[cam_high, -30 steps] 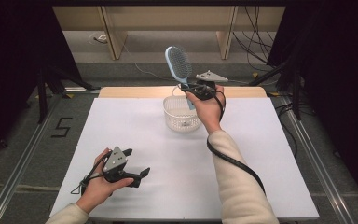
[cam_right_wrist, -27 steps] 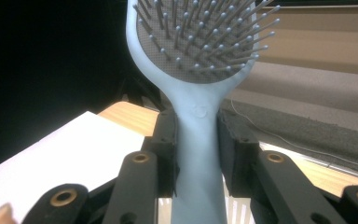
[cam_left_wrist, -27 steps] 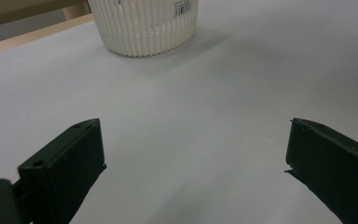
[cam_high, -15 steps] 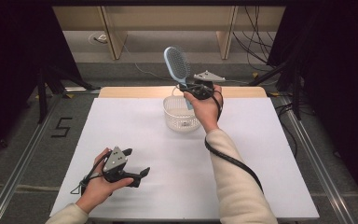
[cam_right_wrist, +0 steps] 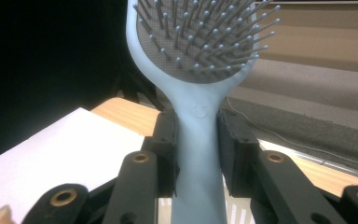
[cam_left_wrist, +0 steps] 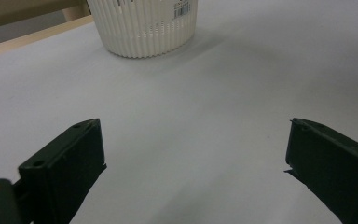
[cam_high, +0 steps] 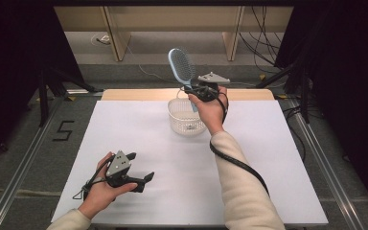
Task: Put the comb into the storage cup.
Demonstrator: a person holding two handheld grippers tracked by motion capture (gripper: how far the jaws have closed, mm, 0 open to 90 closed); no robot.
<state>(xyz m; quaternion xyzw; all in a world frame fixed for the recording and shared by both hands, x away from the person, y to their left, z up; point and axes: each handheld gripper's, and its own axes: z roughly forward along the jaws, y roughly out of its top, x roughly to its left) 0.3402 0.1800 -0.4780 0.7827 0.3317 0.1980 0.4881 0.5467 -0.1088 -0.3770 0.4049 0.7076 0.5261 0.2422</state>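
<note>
hairbrush [cam_high: 182, 67]: pale blue plastic with an oval head, grey cushion and grey ball-tipped bristles
pose: raised in the air, head up and leaning to the left in the high view, handle pointing down
grip: handle [cam_right_wrist: 198, 154] clamped between the two black jaws of the right gripper [cam_high: 202, 91]
place: above the far rim of the white ribbed basket [cam_high: 186, 125], at the table's far side
</note>
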